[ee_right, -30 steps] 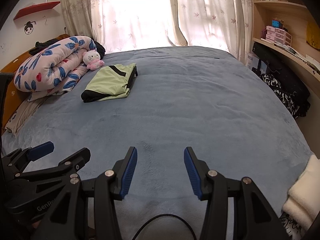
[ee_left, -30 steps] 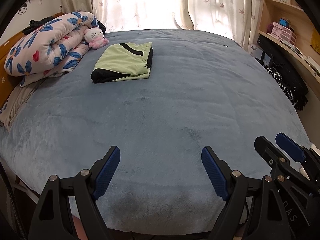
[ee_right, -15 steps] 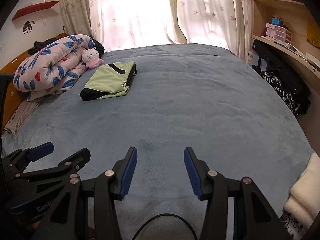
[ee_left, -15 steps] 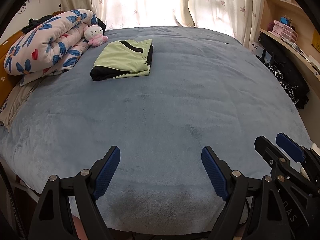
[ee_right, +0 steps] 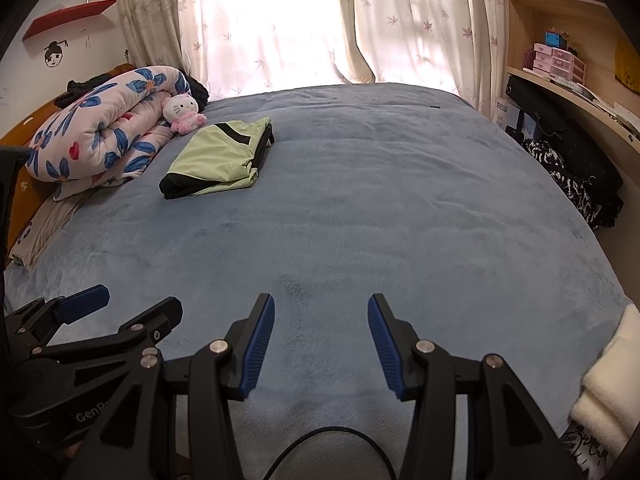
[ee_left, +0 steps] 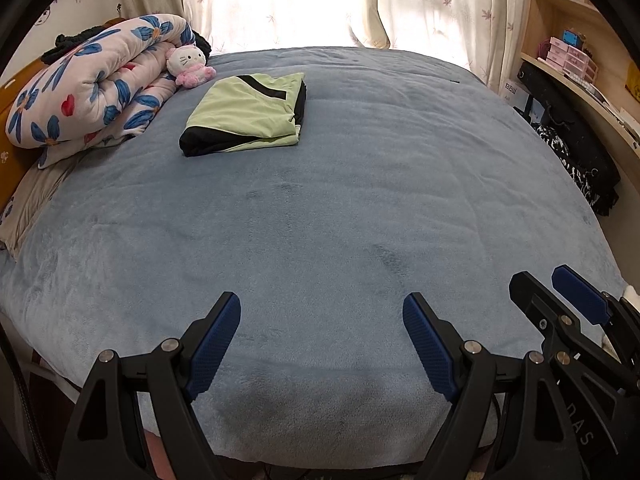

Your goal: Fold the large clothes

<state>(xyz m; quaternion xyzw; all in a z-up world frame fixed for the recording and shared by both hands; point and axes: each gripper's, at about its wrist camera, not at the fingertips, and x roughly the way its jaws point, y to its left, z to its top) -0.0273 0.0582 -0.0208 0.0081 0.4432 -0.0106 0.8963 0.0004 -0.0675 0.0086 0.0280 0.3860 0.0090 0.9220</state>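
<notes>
A folded light-green garment with black trim (ee_left: 248,114) (ee_right: 222,156) lies on the blue blanket (ee_left: 320,208) (ee_right: 360,208) at the far left of the bed. My left gripper (ee_left: 322,312) hovers over the bed's near edge, jaws wide open with only blanket between them. My right gripper (ee_right: 321,310) is beside it, also at the near edge, jaws partly apart and holding nothing. Each gripper shows in the other's view: the right one (ee_left: 556,292) at the lower right, the left one (ee_right: 132,304) at the lower left. Both are far from the garment.
A rolled floral quilt (ee_left: 92,84) (ee_right: 100,120) and a pink plush cat (ee_left: 188,66) (ee_right: 182,114) sit at the headboard on the left. Curtains (ee_right: 272,20) hang behind. Shelves and dark bags (ee_right: 560,148) line the right wall. A cream folded cloth (ee_right: 612,380) lies at the lower right.
Both views have shifted slightly, so the bed and garment sit a little lower in frame. The jaws of both grippers have kept their width.
</notes>
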